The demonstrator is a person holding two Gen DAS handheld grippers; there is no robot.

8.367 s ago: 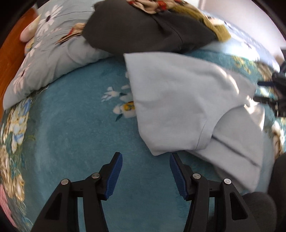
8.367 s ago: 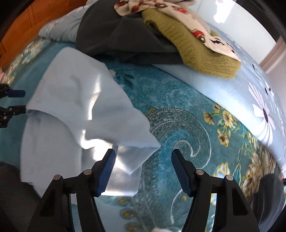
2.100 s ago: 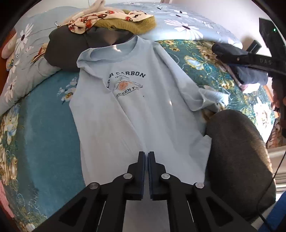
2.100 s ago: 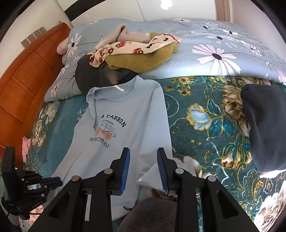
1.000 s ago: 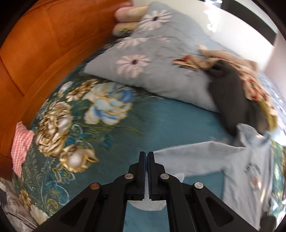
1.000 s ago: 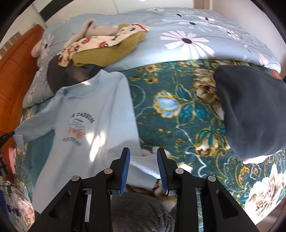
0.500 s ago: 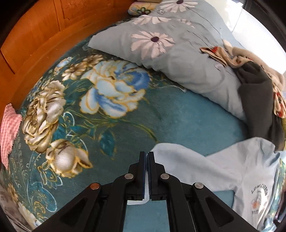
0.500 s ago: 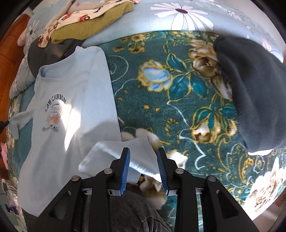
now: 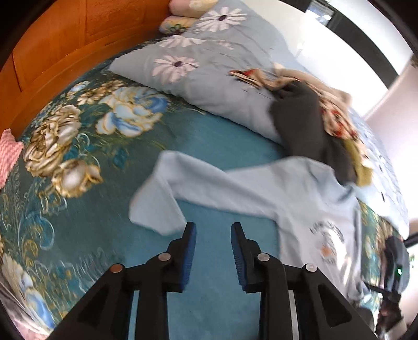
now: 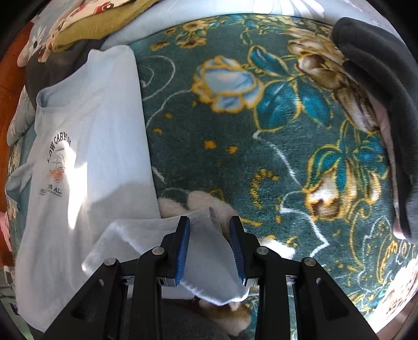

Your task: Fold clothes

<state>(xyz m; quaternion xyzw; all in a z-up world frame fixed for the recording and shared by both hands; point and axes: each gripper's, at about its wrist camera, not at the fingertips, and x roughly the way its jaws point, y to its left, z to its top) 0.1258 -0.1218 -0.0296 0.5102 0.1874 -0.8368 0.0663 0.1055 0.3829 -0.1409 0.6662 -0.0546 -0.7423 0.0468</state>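
A light blue long-sleeved shirt point(image 9: 300, 198) with a chest print lies face up on the teal floral blanket point(image 9: 222, 146). One sleeve point(image 9: 156, 204) stretches out sideways, its cuff bent over just ahead and left of my left gripper point(image 9: 213, 230). That gripper's jaws are opening, with only blanket between them. In the right wrist view the shirt point(image 10: 99, 146) fills the left side. Its other sleeve point(image 10: 206, 251) lies folded under my right gripper point(image 10: 210, 225), whose jaws stand partly apart. The cuff passes between the fingers, and the pads do not press on it.
A heap of clothes, dark grey point(image 9: 308, 125) and olive point(image 10: 104, 23), sits beyond the collar against a daisy-print pillow point(image 9: 209, 70). The wooden headboard point(image 9: 52, 52) borders the bed. A dark fleece garment point(image 10: 378, 78) lies at the right. A grey-clad knee point(image 10: 183, 321) is below the right gripper.
My left gripper has opened and let go of the sleeve cuff, which now lies on the blanket. My right gripper has sunk closer onto the other sleeve, its jaws unchanged.
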